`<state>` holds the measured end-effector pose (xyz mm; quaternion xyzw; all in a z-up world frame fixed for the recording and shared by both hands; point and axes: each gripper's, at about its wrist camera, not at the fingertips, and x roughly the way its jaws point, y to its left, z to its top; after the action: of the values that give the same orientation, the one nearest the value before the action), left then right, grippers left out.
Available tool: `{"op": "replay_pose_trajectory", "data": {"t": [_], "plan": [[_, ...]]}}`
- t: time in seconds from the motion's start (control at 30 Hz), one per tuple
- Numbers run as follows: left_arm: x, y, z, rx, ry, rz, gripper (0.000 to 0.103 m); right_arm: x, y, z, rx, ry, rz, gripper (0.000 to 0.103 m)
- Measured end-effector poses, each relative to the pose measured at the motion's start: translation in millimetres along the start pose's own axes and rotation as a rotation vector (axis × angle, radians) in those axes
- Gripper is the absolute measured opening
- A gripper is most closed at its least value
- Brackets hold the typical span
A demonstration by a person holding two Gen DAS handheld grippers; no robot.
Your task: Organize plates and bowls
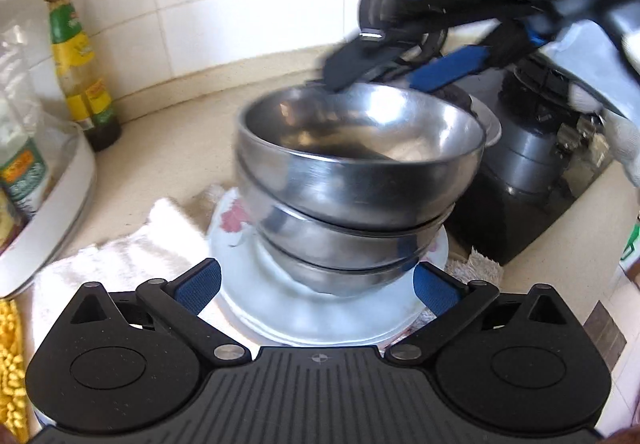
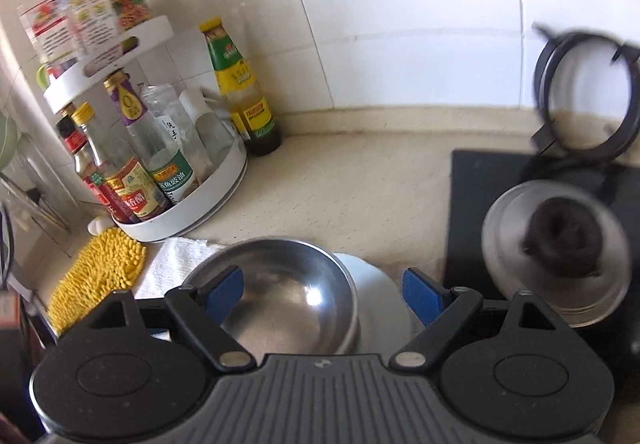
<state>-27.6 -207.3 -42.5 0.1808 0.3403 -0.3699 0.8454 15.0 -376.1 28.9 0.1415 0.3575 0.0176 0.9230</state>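
I'm looking at a beige speckled worktop (image 2: 344, 180). Sitting on it: a white towel (image 1: 120, 256) under the plates (image 1: 320, 312), yellow mop pad (image 2: 96, 276), white condiment rack (image 2: 208, 196), sauce bottle (image 2: 240, 92), black hob (image 2: 480, 204).

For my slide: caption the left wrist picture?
Three stacked shiny steel bowls on white plates, open right gripper above.

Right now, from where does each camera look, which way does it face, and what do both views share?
Left wrist: low, near the stacked steel bowls on the white plate, facing the tiled wall; its own open fingers, the right gripper and a white glove show.
Right wrist: higher, looking down into the top bowl; only its own open fingers show.
Shared: bowls, plate, yellow-labelled bottle, white towel.
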Motion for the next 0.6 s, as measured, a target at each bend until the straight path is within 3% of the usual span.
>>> {"op": "replay_pose_trajectory", "data": {"t": [0.3, 0.6], "plan": [[-24.2, 11.0, 1.1, -0.111, -0.014, 0.055, 0.103, -44.0, 21.8, -51.1, -0.072, -0.032, -0.103, 0.095], [-36.4, 10.4, -1.1, -0.186, 0.006, 0.186, 0.103, -45.3, 29.8, -78.8, -0.051, -0.008, -0.174, 0.096]]}}
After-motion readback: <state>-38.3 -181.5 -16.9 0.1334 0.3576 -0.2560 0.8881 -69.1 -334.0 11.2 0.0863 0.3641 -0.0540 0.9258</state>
